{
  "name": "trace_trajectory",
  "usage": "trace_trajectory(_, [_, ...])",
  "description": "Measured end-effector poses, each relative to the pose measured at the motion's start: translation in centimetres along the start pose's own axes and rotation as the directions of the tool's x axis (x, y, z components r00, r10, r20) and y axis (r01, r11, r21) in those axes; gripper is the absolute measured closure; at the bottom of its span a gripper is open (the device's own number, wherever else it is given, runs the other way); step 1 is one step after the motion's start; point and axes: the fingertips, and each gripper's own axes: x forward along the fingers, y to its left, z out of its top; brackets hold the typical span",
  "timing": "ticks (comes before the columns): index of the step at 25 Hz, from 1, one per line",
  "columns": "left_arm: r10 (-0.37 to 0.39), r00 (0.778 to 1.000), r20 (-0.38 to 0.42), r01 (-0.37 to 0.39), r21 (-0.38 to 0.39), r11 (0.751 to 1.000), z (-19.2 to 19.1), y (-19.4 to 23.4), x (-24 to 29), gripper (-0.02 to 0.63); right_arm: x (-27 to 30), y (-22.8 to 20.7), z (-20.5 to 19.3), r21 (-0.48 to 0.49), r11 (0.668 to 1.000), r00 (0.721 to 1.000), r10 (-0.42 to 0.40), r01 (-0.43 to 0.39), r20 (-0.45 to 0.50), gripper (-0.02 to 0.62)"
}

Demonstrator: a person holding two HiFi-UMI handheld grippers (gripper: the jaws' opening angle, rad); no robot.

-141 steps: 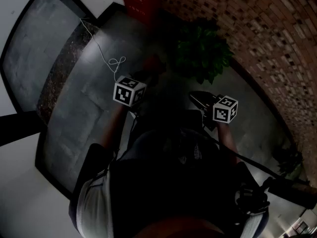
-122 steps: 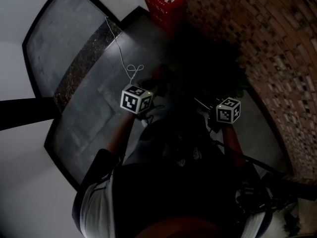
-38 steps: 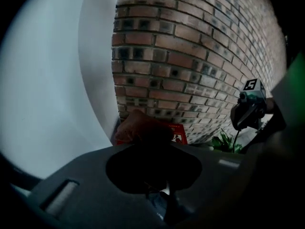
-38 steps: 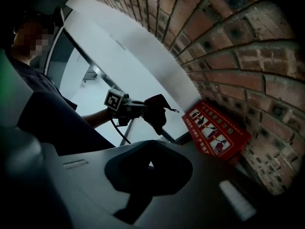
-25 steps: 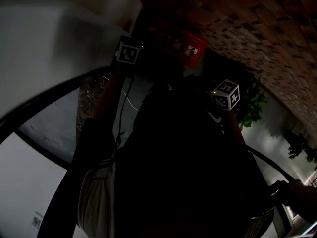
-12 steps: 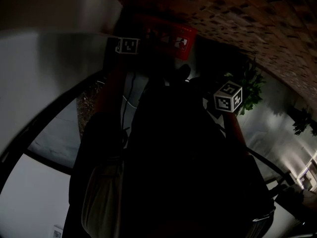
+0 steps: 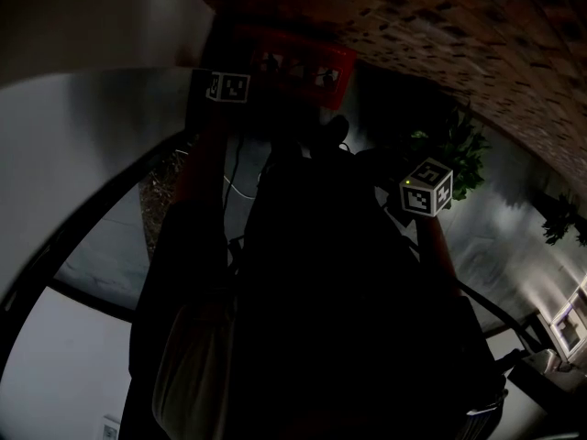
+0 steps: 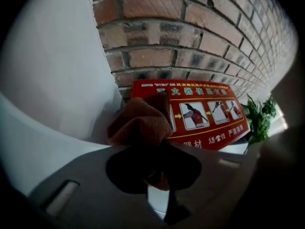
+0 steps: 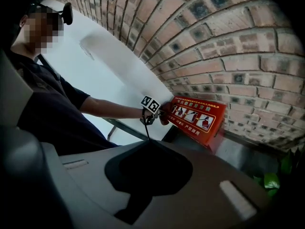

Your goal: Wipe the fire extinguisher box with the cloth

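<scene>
Gloom covers most of the head view. The left gripper (image 7: pixel 227 87) is raised at the upper left, just beside the left end of the red rectangular fire extinguisher box (image 7: pixel 298 67), which stands against the brick wall (image 7: pixel 477 35). The right gripper (image 7: pixel 425 188) hangs lower on the right, well apart from the box and near a green leafy plant (image 7: pixel 459 149).

The left gripper view shows the jaws pinched on a bunched brown cloth (image 8: pixel 140 120). The wad sticks out ahead of them and covers the left part of the box's printed top face. Whether the cloth is pressing on the face or sitting just short of it cannot be told from here.

In the right gripper view the jaws are together with nothing between them, pointed from a distance at the box. Across the scene, the person's outstretched arm (image 9: pixel 102 108) brings the cloth to the box's near left corner.

The step in hand looks like the start of a wiping stroke at the left end. The next move would call for firm pressure on the face and a sweep rightward along the pictured panels, with the grip kept tight so the wad does not slip out.
</scene>
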Motion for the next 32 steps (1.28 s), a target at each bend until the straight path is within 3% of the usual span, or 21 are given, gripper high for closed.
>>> trace_trajectory(6, [-0.003, 0.997, -0.074, 0.007, 0.054, 0.999, -0.1, -0.6, 0.4, 0.557, -0.3, -1.1, 0.1, 0.001, 1.0, 1.0, 0.016, -0.016, 0.002, 0.597])
trace_trajectory(11, [-0.1, 0.988, -0.116, 0.11, 0.082, 0.991, -0.6, -5.3, 0.2, 0.557, -0.5, -1.5, 0.4, -0.008, 0.999, 0.999, 0.041, -0.041, 0.005, 0.597])
trace_trajectory(15, [-0.084, 0.993, -0.083, 0.093, 0.109, 0.99, -0.3, -8.0, 1.1, 0.557, -1.2, -2.2, -0.6, 0.009, 0.999, 0.999, 0.044, -0.044, 0.004, 0.597])
trace_trajectory(18, [-0.094, 0.99, -0.106, 0.106, 0.112, 0.988, -0.1, -9.6, 0.4, 0.557, -1.9, -3.0, -1.7, 0.005, 0.999, 0.999, 0.041, -0.041, -0.002, 0.597])
trace_trajectory(24, [-0.104, 0.987, -0.123, 0.127, 0.2, 0.972, 0.4, -14.7, 0.3, 0.557, -3.2, -4.1, -2.9, 0.013, 0.999, 0.999, 0.043, -0.043, 0.014, 0.597])
trace_trajectory(28, [-0.052, 0.991, -0.123, 0.082, 0.251, 0.964, 0.9, -16.0, 0.5, 0.557, -4.7, -5.0, -3.2, 0.012, 0.999, 0.998, 0.036, -0.036, 0.042, 0.597])
trace_trajectory(32, [-0.047, 0.989, -0.14, 0.08, 0.236, 0.969, 0.8, -16.9, 0.4, 0.557, -6.2, -5.7, -3.8, 0.012, 0.999, 0.998, 0.041, -0.042, 0.051, 0.597])
